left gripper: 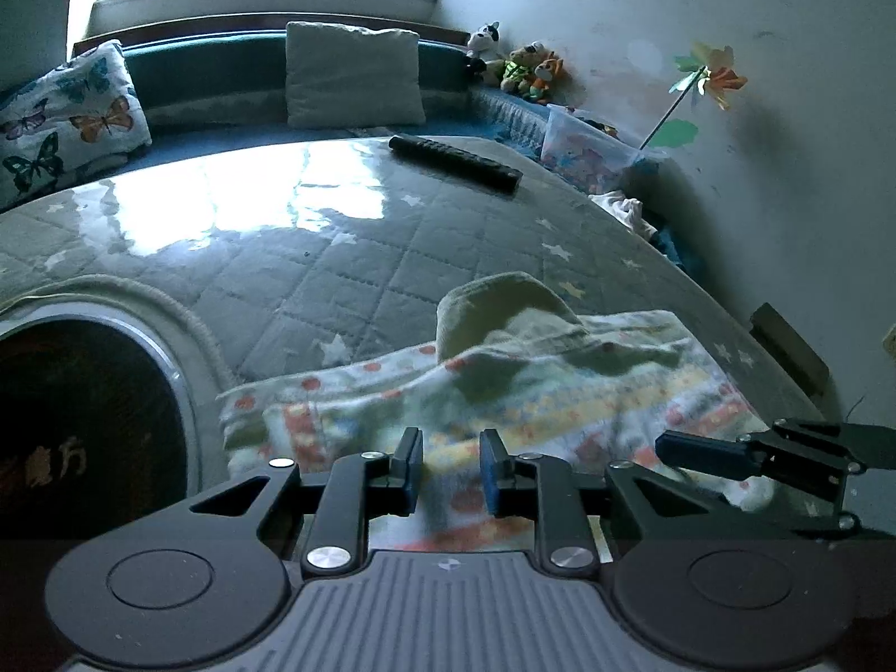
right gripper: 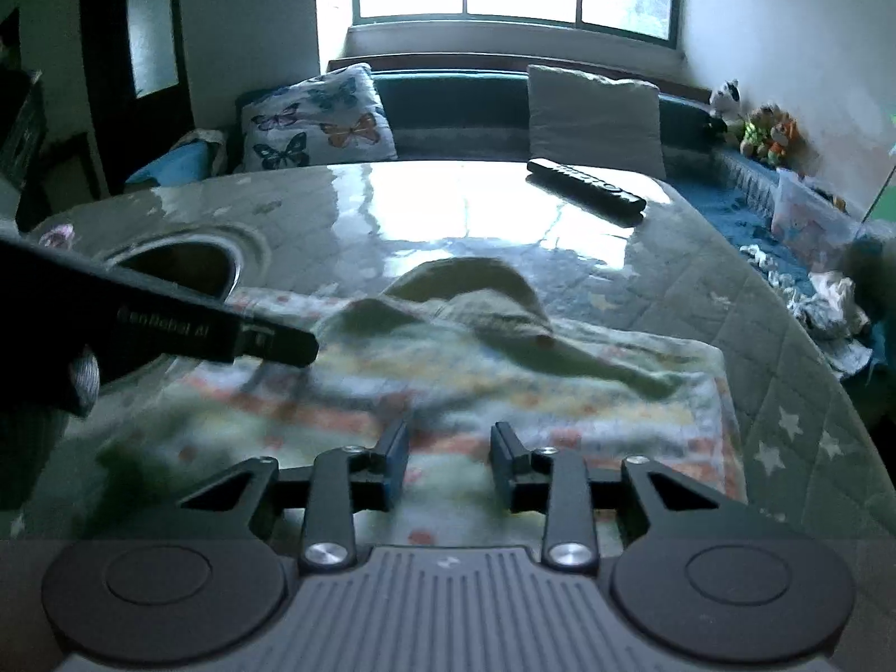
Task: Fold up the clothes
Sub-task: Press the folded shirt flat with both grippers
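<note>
The patterned child's garment (left gripper: 504, 392) lies rumpled on the quilted star-print table cover (left gripper: 336, 257), spreading directly ahead of and beneath both tongs. The left gripper (left gripper: 451, 470) and the right gripper (right gripper: 449, 462) each hover over its near edge, jaws apart, with nothing between them. This looks like the start of a fold: neither tool has taken cloth. Next, each should drop to the near hem, pinch a corner, and carry it forward toward the bunched greenish hood (left gripper: 498, 302) beyond the tips.
</note>
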`<state>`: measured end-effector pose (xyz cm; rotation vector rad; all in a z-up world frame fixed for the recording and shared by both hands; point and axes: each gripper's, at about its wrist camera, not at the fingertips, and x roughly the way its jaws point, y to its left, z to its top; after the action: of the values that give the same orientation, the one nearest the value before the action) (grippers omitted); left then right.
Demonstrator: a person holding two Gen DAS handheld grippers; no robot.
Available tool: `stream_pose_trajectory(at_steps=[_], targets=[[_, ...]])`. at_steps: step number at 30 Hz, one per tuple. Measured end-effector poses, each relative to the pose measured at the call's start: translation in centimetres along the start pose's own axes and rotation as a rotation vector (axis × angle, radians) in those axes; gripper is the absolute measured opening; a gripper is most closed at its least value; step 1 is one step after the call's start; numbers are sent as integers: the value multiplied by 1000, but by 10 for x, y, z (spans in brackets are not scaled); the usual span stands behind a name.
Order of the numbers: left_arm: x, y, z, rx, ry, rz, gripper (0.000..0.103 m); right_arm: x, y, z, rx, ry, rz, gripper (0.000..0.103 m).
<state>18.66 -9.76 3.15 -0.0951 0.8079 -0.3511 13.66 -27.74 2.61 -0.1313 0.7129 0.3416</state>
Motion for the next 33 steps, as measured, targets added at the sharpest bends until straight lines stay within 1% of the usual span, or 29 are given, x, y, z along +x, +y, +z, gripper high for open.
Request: stream_pose_trajectory(at_steps=[2, 4, 8, 10, 12, 15, 19, 21, 23, 26, 32, 33], targets=[[-5, -3, -5, 5, 3, 4, 25, -5, 7, -6, -19, -1, -3, 33], [-9, -5, -10, 11, 7, 8, 30, -11, 13, -11, -29, -4, -2, 38], [-18, -9, -22, 15, 11, 15, 33, -15, 19, -19, -28, -12, -8, 39], [-23, -9, -27, 12, 11, 19, 36, -17, 22, -22, -28, -23, -19, 39], [-28, -9, -34, 12, 8, 20, 37, -21, 23, -24, -14, -28, -19, 42], [-34, -8, -41, 7, 6, 20, 43, -26, 23, -27, 2, -34, -9, 48], [-38, -9, -49, 14, 3, 23, 46, -29, 20, -33, 14, -34, -4, 49], [-40, -8, -51, 9, -1, 22, 47, -33, 18, -34, 25, -42, -2, 53], [-41, -7, -52, 2, -3, 20, 48, -36, 12, -32, 46, -51, -15, 54], [-43, -6, -54, -3, -7, 20, 53, -36, -1, -32, 83, -55, -44, 58], [-48, -5, -59, -4, -15, 17, 58, -34, -38, -41, 201, -46, -116, 61], [-49, -5, -60, -5, -15, 20, 62, -35, -41, -42, 216, -50, -117, 61]])
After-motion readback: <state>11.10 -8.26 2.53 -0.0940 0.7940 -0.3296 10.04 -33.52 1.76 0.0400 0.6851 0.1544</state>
